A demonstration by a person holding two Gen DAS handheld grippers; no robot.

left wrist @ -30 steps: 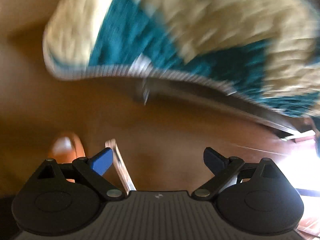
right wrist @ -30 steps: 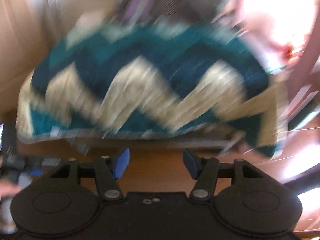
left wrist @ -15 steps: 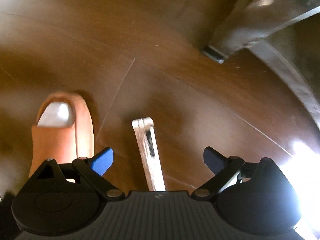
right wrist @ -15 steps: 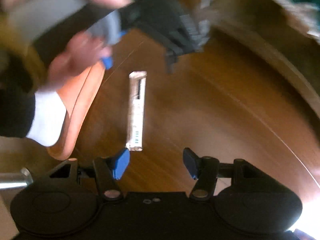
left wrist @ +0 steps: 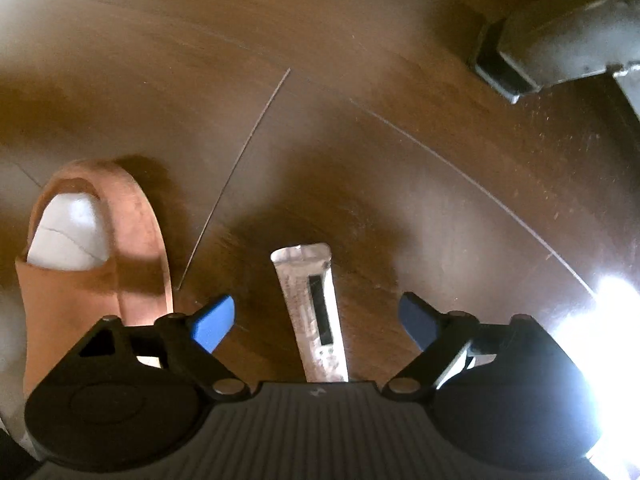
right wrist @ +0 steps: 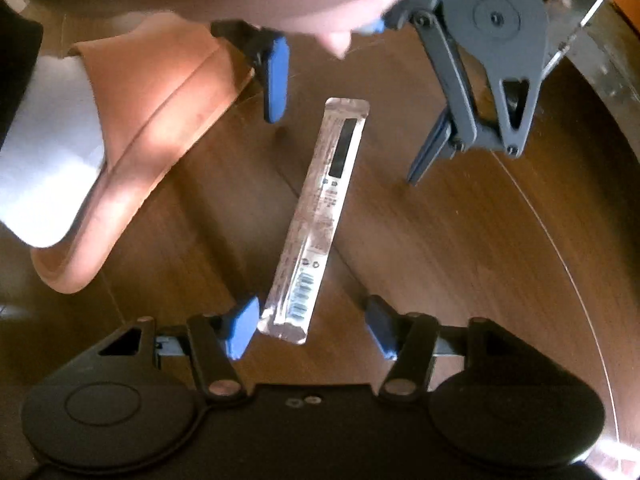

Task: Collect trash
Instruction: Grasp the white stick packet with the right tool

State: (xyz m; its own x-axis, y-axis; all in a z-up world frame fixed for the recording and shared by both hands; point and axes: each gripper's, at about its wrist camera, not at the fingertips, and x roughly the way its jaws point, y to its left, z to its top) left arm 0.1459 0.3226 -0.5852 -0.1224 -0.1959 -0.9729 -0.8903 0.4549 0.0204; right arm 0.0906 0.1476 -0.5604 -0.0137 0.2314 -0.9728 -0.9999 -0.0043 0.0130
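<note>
Brown wood floor [left wrist: 360, 60] w/ a long, clear plastic wrapper [right wrist: 316, 220] lying flat on it, printed text, a black stripe and a barcode at one end. Same wrapper [left wrist: 314, 312] shows in the left wrist view, running straight away from the camera.

Left gripper [left wrist: 316, 318]: jaws wide apart, one blue finger on each side of the wrapper, neither touching it. Nothing held. From the right wrist view the left gripper [right wrist: 344, 120] comes in from the top, fingers straddling the wrapper's far end w/ clear gaps both sides.

Right gripper [right wrist: 310, 326]: jaws also spread, nothing between them gripped. Its left finger tip sits just beside the wrapper's barcode end; can't tell if it touches. Other finger is well off to the side.

Orange-pink slipper [right wrist: 152, 128] w/ a white sock [right wrist: 48, 152] in it stands on the floor, left of the wrapper, near but apart. Slipper [left wrist: 92, 280] also at left edge of left view. Grey metal furniture leg [left wrist: 552, 52] upper right, well apart from the wrapper.
</note>
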